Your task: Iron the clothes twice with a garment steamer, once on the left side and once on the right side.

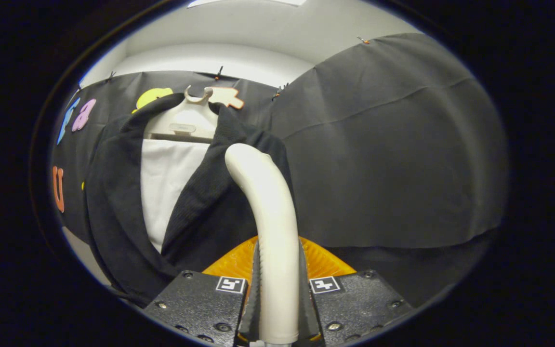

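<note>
Gripper (277,289) fingers are clamped from both sides on the white handle of the garment steamer (270,217), which rises between them and curves forward toward the clothes. Beyond the steamer's tip hangs a black cardigan (113,202), open at the front over a white shirt (166,183), both on a white hanger (186,120). Just beyond the fingers, low behind the steamer, sits an orange ribbed piece (323,262).
</note>
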Motion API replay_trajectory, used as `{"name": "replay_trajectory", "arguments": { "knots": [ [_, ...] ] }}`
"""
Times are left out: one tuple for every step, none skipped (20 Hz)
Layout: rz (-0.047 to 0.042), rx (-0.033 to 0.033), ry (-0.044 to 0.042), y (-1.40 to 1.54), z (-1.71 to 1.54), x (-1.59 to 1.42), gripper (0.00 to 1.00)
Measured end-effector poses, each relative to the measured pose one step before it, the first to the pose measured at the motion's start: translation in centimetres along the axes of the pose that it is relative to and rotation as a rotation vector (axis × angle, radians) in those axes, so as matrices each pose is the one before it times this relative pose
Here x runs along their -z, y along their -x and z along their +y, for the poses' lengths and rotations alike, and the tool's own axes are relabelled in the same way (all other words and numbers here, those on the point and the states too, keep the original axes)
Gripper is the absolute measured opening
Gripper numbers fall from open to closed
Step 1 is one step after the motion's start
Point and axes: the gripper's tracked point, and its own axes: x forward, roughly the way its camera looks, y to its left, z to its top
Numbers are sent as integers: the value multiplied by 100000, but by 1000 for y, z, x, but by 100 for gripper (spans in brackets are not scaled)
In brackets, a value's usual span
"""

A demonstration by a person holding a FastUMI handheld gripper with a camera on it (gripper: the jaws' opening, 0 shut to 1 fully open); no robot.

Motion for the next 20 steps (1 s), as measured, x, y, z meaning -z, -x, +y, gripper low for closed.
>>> {"name": "replay_trajectory", "arguments": {
  "knots": [
    [786, 374, 320, 344, 27, 514, 35],
    [1113, 496, 440, 337, 22, 614, 35],
    [1135, 217, 312, 423, -74, 617, 35],
    [1034, 116, 109, 406, -1, 498, 35],
    [1011, 277, 419, 373, -27, 559, 35],
    [873, 620, 408, 337, -157, 667, 35],
    [853, 553, 690, 272, -55, 614, 35],
    [1049, 710, 427, 249, -65, 646, 35],
    [1378, 576, 525, 243, -30, 697, 35],
    [1433, 469, 143, 253, -6, 707, 35],
    [1466, 625, 221, 333, 31, 727, 35],
    [1223, 628, 60, 183, -30, 640, 35],
    [1302, 602, 188, 252, -4, 749, 35],
    [1181, 277, 125, 196, 89, 679, 35],
    [1070, 310, 57, 168, 212, 593, 35],
    [899, 172, 277, 97, 192, 645, 35],
    [981, 292, 243, 156, 145, 697, 35],
    [1296, 261, 182, 98, 145, 722, 35],
    [1496, 148, -153, 137, 123, 820, 35],
    [1847, 110, -135, -146, 156, 849, 35]
  ]
}}
